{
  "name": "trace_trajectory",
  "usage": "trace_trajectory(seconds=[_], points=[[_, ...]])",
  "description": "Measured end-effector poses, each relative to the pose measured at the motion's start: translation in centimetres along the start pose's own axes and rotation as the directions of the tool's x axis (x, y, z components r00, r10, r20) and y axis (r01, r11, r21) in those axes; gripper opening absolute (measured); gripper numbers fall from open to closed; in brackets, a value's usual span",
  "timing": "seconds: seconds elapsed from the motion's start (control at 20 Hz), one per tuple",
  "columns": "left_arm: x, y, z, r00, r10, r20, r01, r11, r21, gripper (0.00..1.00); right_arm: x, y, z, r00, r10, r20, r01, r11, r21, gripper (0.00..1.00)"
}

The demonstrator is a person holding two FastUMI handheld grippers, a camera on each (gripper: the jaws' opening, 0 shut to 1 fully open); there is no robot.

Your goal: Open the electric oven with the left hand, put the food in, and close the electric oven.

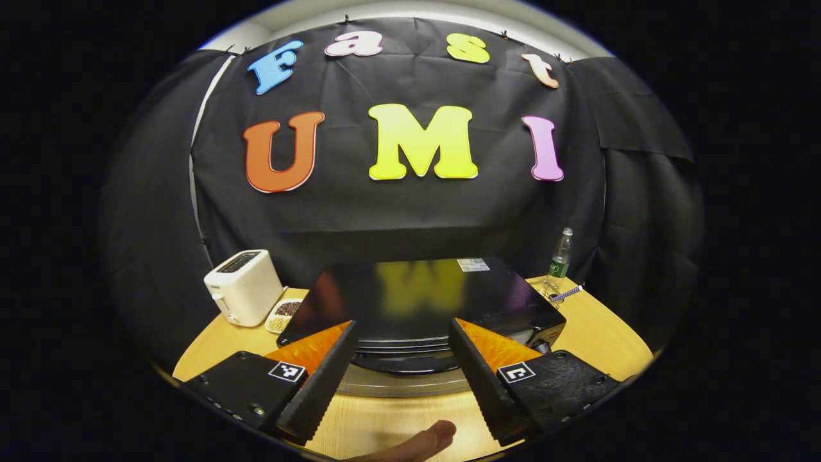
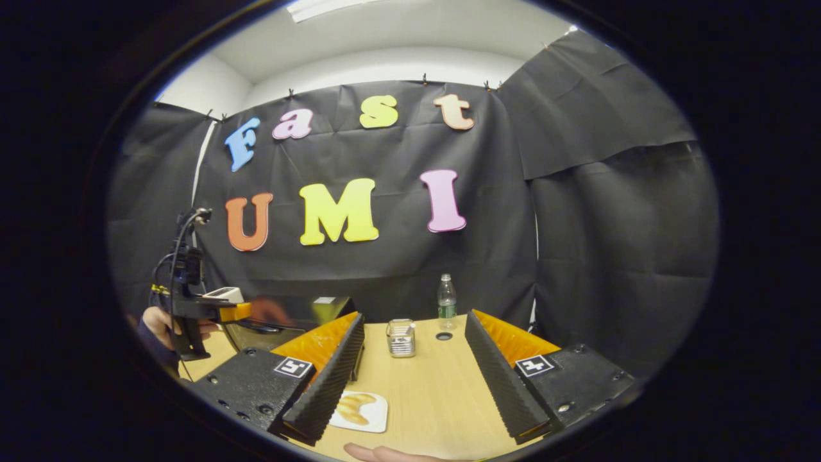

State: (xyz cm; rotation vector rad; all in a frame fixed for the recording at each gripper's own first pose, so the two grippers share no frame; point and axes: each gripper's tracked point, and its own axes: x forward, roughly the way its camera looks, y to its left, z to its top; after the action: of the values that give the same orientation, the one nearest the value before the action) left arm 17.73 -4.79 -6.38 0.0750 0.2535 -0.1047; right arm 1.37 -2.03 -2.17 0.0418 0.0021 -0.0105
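The black electric oven (image 1: 423, 292) stands on the wooden table straight ahead, and its door looks closed, with a silver curved handle (image 1: 397, 384) along the front. My left gripper (image 1: 401, 323) is open above the oven's front edge, its fingers spread to either side with nothing held. In the right gripper view the food, pale bread pieces on a small white plate (image 2: 359, 410), lies on the table beside the left finger. My right gripper (image 2: 415, 316) is open and holds nothing. The left gripper (image 2: 238, 313), held by a hand, reaches over the oven (image 2: 288, 321).
A white toaster (image 1: 244, 285) and a small dish of beans (image 1: 283, 314) sit left of the oven. A bottle (image 1: 561, 253) and a striped stick (image 1: 564, 294) are at its right. Ahead of the right gripper stand a small glass holder (image 2: 401, 337) and the bottle (image 2: 446, 298).
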Motion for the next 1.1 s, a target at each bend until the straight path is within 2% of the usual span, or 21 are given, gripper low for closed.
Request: trace_trajectory(seconds=[0.1,0.15,0.2,0.3,0.4,0.45,0.5,0.55,0.65,0.75,0.8,0.9,0.95,1.05,1.1], points=[[0.9,-0.5,0.0,1.000,-0.011,-0.011,0.012,1.000,0.013,0.94,-0.1,-0.5,-0.1,1.000,-0.013,-0.001,0.013,1.000,0.003,1.00],[1.3,-0.6,-0.1,1.000,-0.015,-0.016,0.015,1.000,0.017,0.83,-0.1,-0.9,-0.2,1.000,-0.023,-0.002,0.023,1.000,0.003,1.00],[1.7,-0.6,-0.5,0.999,-0.011,-0.030,0.012,1.000,0.015,0.93,-0.1,-1.1,-0.3,1.000,-0.029,-0.003,0.029,1.000,0.003,0.96],[2.6,-0.1,-2.3,0.995,0.011,-0.099,-0.011,1.000,0.001,0.95,-0.1,-1.2,-0.5,0.999,-0.031,-0.011,0.031,1.000,0.006,0.96],[4.0,-0.5,-2.2,0.997,0.003,-0.077,-0.003,1.000,0.010,1.00,-0.3,-1.3,-0.7,1.000,-0.026,-0.012,0.026,1.000,0.009,0.99],[2.6,-0.4,-2.6,0.995,-0.001,-0.101,0.002,1.000,0.015,0.89,-0.4,-1.4,-0.7,1.000,-0.026,-0.010,0.026,1.000,0.009,0.99],[2.7,-0.3,-2.1,0.998,0.000,-0.067,0.000,1.000,0.007,0.99,-0.3,-1.6,-0.9,1.000,-0.029,-0.011,0.029,1.000,0.011,1.00],[2.7,-0.4,-2.4,0.998,0.001,-0.071,-0.001,1.000,-0.003,0.98,-0.3,-1.7,-1.0,0.999,-0.033,-0.017,0.033,0.999,0.014,0.96],[2.6,-0.5,-2.3,0.999,0.006,-0.034,-0.007,1.000,-0.020,0.98,-0.2,-1.7,-1.4,0.999,-0.031,-0.028,0.032,0.999,0.022,0.99],[1.8,-0.6,-2.4,1.000,0.003,0.001,-0.003,1.000,-0.012,0.99,-0.2,-1.6,-2.0,0.999,-0.023,-0.042,0.024,0.999,0.034,0.97],[1.4,-0.9,-2.5,1.000,0.000,-0.006,0.000,1.000,0.002,0.98,-0.1,-1.4,-2.1,0.999,-0.017,-0.045,0.019,0.999,0.037,1.00],[0.9,-0.9,-2.9,1.000,-0.002,0.000,0.002,1.000,-0.008,0.98,0.0,-1.5,-2.4,0.999,-0.019,-0.050,0.020,0.999,0.035,1.00],[0.5,-1.0,-3.0,1.000,-0.003,0.004,0.003,1.000,0.000,0.98,0.0,-1.4,-2.3,0.999,-0.019,-0.050,0.021,0.999,0.036,0.96],[-0.5,-1.0,-3.6,1.000,-0.005,0.000,0.005,1.000,-0.005,0.98,0.0,-1.1,-2.6,0.998,-0.015,-0.054,0.017,0.999,0.037,1.00],[-0.8,-1.0,-3.9,1.000,-0.004,-0.002,0.004,1.000,-0.008,0.98,-0.1,-0.9,-2.6,0.998,-0.011,-0.055,0.013,0.999,0.037,0.97]])
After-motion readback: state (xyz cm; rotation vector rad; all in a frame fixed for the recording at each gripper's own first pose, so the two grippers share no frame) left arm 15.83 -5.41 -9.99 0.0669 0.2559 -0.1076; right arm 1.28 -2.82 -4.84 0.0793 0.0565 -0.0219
